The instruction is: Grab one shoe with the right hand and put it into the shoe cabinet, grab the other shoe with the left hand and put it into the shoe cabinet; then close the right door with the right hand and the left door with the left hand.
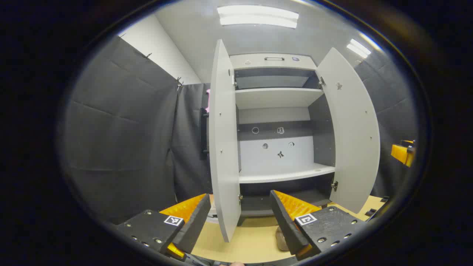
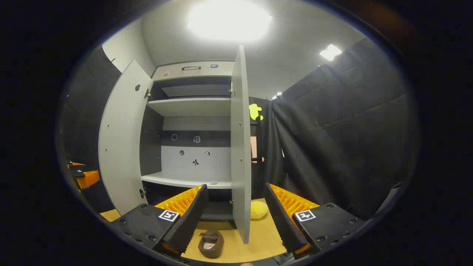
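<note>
Both doors of the shoe cabinet [image 2: 192, 140] stood wide; the left gripper [image 1: 236, 221] and right gripper [image 2: 232, 218] gaped empty — a brown shoe [image 2: 210, 243] (perhaps a slipper) lay on the floor [image 2: 258, 240] below the right one

Ahead in both views, shoe cabinet [image 1: 277, 122] standing on the floor [image 1: 251, 244] with both doors swung out toward the cameras. In the left gripper view, left door [image 1: 223, 147] edge-on between the spread fingers of the left gripper [image 1: 236, 218], right door [image 1: 351, 133] off to the right, shelves [image 1: 284, 175] stacked between them inside. Low on the floor, just beside the right finger, part of a shoe [image 1: 282, 240]. In the right gripper view, brown shoe [image 2: 210, 243] on the floor before the cabinet, between the parted fingers of the right gripper [image 2: 232, 218]; yellow object [image 2: 258, 209] on the floor right of the near door edge. Other gripper [image 2: 83, 175] at far left, beside the far door.
</note>
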### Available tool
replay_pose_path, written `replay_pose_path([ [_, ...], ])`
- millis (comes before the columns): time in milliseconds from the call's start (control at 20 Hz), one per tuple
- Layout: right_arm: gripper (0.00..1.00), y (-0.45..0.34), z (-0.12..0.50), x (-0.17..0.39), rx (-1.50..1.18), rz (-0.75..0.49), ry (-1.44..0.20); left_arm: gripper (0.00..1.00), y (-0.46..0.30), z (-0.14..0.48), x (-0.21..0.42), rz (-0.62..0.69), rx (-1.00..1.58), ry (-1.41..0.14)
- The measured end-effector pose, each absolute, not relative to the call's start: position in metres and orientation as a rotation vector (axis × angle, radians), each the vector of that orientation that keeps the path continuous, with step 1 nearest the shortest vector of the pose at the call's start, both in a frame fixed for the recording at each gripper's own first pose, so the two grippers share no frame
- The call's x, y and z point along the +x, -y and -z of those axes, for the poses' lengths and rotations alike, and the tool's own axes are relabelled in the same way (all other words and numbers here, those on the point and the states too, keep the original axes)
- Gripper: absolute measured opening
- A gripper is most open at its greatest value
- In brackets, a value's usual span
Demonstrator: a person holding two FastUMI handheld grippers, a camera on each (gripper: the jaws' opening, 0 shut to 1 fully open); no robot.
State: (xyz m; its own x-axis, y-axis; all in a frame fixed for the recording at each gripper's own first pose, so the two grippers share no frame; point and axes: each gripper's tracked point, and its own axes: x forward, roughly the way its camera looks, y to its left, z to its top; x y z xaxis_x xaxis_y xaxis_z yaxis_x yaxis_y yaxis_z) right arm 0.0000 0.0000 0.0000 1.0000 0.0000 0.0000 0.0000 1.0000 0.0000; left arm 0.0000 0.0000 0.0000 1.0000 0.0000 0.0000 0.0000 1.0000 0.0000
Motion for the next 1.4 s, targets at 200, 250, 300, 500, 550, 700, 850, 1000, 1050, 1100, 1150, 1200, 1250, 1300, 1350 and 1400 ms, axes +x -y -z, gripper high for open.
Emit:
replay_pose_path([
  [200,0.96,0.001,0.000,-0.001,-0.004,-0.001,0.000,0.94,0.001,0.000,0.000,0.006,0.010,-0.001],
  [250,0.96,0.001,0.000,-0.001,-0.006,0.000,-0.001,0.94,0.001,0.000,-0.001,0.006,0.012,0.003],
  [300,0.96,0.001,0.001,-0.001,-0.008,-0.002,-0.004,0.94,0.001,-0.001,-0.001,0.006,0.011,0.008],
  [500,0.98,0.002,-0.001,-0.002,-0.010,0.001,-0.010,0.94,-0.002,0.001,0.000,0.003,0.005,0.006],
  [550,0.98,0.002,0.002,-0.001,-0.008,0.002,-0.007,0.94,-0.002,0.003,0.000,-0.001,0.004,0.004],
  [700,0.96,0.001,0.004,0.000,-0.008,-0.004,-0.010,0.94,-0.005,0.000,0.000,-0.009,0.005,0.004],
  [850,0.98,0.000,0.003,0.000,-0.013,-0.017,-0.003,0.94,-0.012,-0.005,-0.004,-0.025,0.000,0.020],
  [1000,0.97,0.000,0.001,0.001,-0.039,-0.050,-0.004,0.94,-0.028,-0.004,-0.005,-0.048,-0.015,0.016],
  [1050,0.98,-0.001,0.001,0.002,-0.046,-0.054,-0.007,0.94,-0.029,-0.002,-0.006,-0.053,-0.018,0.018],
  [1100,0.98,-0.003,0.002,0.002,-0.046,-0.064,-0.015,0.94,-0.032,-0.003,-0.006,-0.060,-0.018,0.018],
  [1150,0.98,-0.004,0.005,0.002,-0.045,-0.080,-0.030,0.94,-0.035,-0.003,-0.006,-0.071,-0.015,0.018],
  [1200,0.98,-0.006,0.008,0.005,-0.044,-0.096,-0.043,0.94,-0.037,-0.003,-0.005,-0.080,-0.013,0.016],
  [1250,0.97,-0.008,0.013,0.010,-0.040,-0.113,-0.057,0.94,-0.038,-0.002,-0.007,-0.086,-0.011,0.016],
  [1300,0.97,-0.011,0.017,0.014,-0.037,-0.131,-0.068,0.94,-0.041,-0.003,-0.006,-0.095,-0.008,0.017],
  [1350,0.96,-0.015,0.025,0.023,-0.042,-0.146,-0.081,0.94,-0.044,-0.002,-0.006,-0.107,-0.002,0.015],
  [1400,0.98,-0.022,0.034,0.032,-0.056,-0.159,-0.101,0.94,-0.046,-0.002,-0.006,-0.117,0.005,0.012],
])
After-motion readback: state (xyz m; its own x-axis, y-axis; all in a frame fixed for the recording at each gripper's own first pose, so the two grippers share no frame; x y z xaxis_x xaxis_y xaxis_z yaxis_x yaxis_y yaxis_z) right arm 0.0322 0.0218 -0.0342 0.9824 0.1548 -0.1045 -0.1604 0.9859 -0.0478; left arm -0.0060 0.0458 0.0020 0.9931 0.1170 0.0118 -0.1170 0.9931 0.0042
